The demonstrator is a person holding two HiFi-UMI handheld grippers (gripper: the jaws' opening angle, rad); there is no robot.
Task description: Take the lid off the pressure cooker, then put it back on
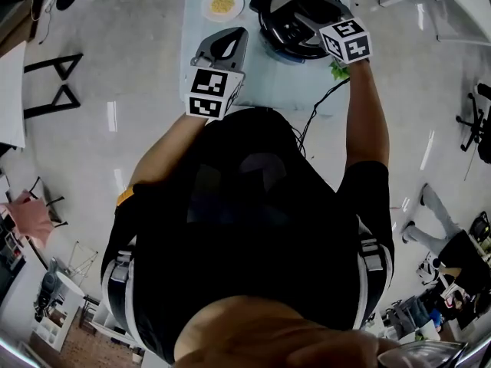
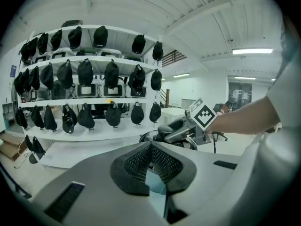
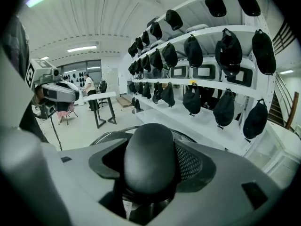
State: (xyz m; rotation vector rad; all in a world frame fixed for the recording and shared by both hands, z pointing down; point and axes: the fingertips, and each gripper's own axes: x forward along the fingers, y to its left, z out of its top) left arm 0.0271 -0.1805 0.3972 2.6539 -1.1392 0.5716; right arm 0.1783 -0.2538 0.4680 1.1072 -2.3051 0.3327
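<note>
The right gripper (image 1: pixel 298 18) hides part of the lid (image 1: pixel 278 41); the plate (image 1: pixel 205 8) holds something yellow, too small to identify.

Bare tabletop (image 1: pixel 280 90) before the pressure cooker (image 1: pixel 282 27) — plate (image 1: pixel 222 4) close left, cable (image 1: pixel 326 98) off near edge

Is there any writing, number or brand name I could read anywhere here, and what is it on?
No words or numbers can be read anywhere.
Left marker cube and right marker cube: black-and-white square patterns only, no words.
Blue sign on the far wall: too small to read.
White patch under the lid knob: print too blurred.
</note>
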